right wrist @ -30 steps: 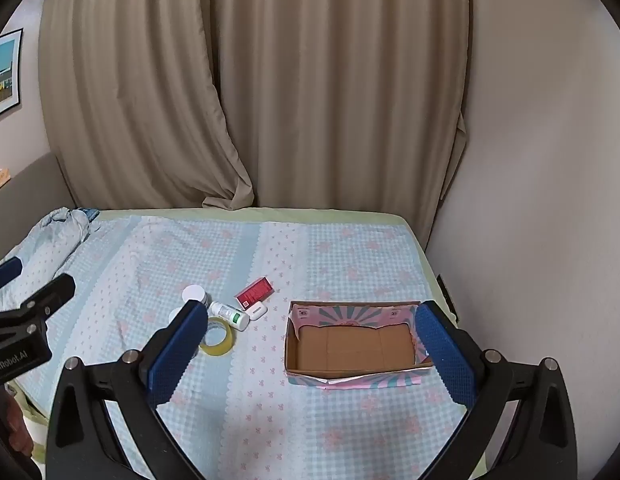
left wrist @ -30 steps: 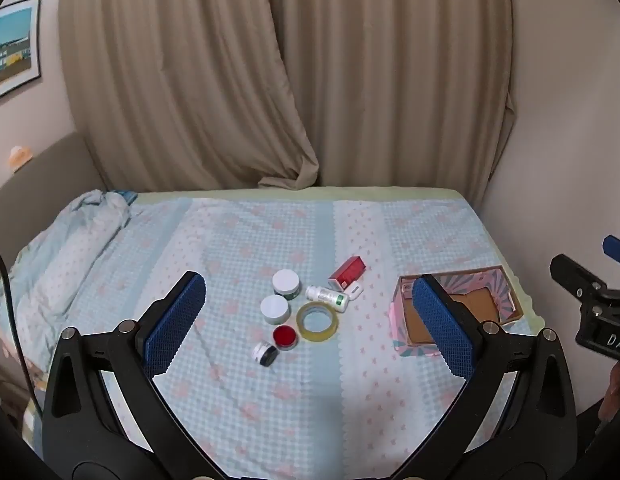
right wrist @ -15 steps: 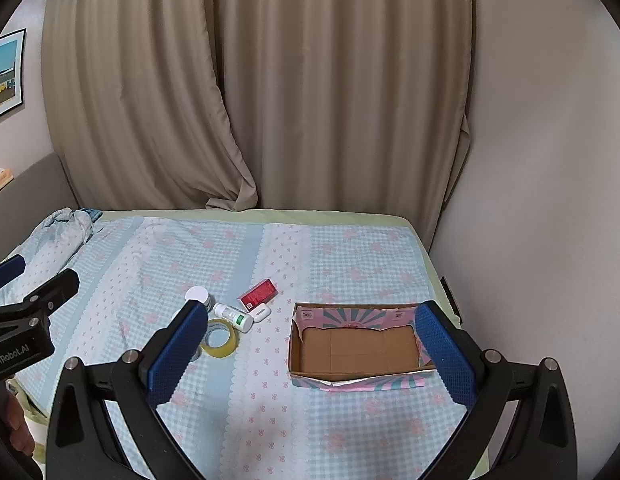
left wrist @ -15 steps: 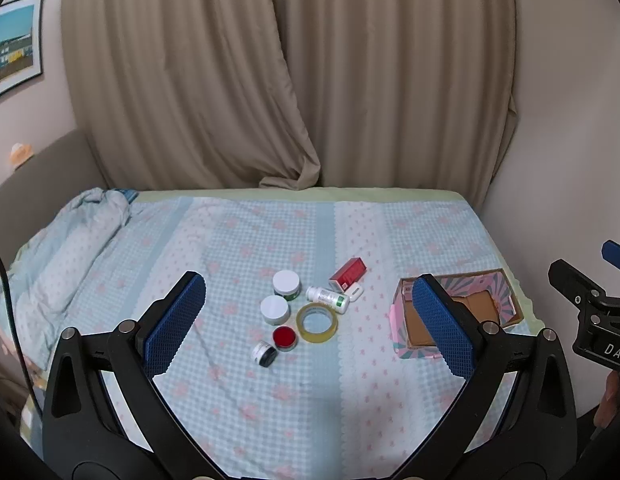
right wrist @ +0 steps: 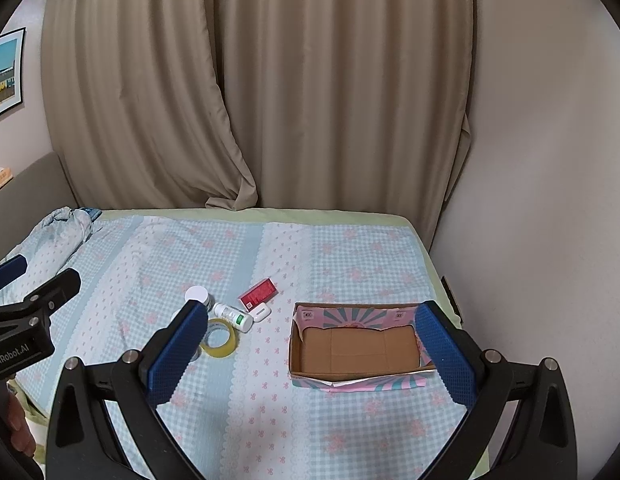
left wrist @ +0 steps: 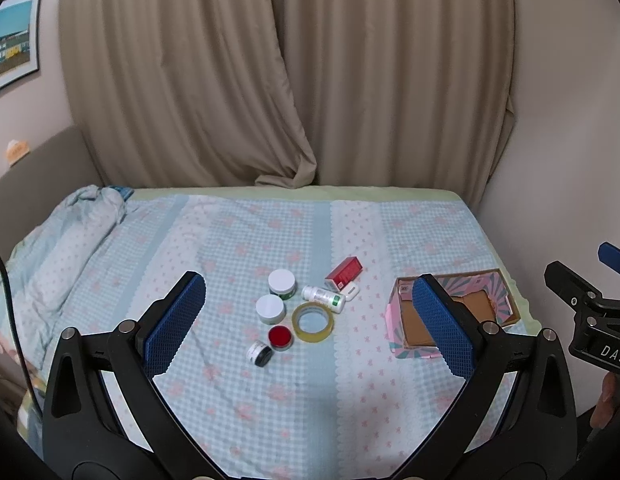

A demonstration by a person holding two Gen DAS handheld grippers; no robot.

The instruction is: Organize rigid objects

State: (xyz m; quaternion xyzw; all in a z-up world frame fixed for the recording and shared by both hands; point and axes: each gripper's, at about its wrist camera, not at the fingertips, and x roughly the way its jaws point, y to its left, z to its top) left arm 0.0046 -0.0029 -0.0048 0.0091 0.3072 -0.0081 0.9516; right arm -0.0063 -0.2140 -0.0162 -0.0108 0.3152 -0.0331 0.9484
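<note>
Clearly still at the start: nothing picked, nothing packed. Left claw spread wide, empty, held above the bed w/ the cluster framed between its blue pads. Right claw likewise wide apart and empty, aimed over the open pink-and-teal cardboard box, bare brown bottom showing, no contents.

Judged step: approach for first pick. Next move prob. calls for lowering one claw onto an outer item of the cluster, closing on it, then carrying toward the box at approx. 3 o'clock of the pile. Items sit close together, some touching, so an edge piece looks like the easier start.

Count, from left wrist view, all on the blue-checked bedsheet:
- white-lidded round jars: 2, one at 12 o'clock of the other
- small red-lidded round tin: 1
- small black-and-white round pot: 1, lying on its side at 7 o'clock of the group
- clear-yellow tape roll: 1, flat
- white plastic bottle w/ green label: 1, lying down
- red rectangular carton: 1, at 1 o'clock
- small white oblong piece: 1, just beside the carton; kind not readable
- box: 1

Total loose items: 8.
</note>
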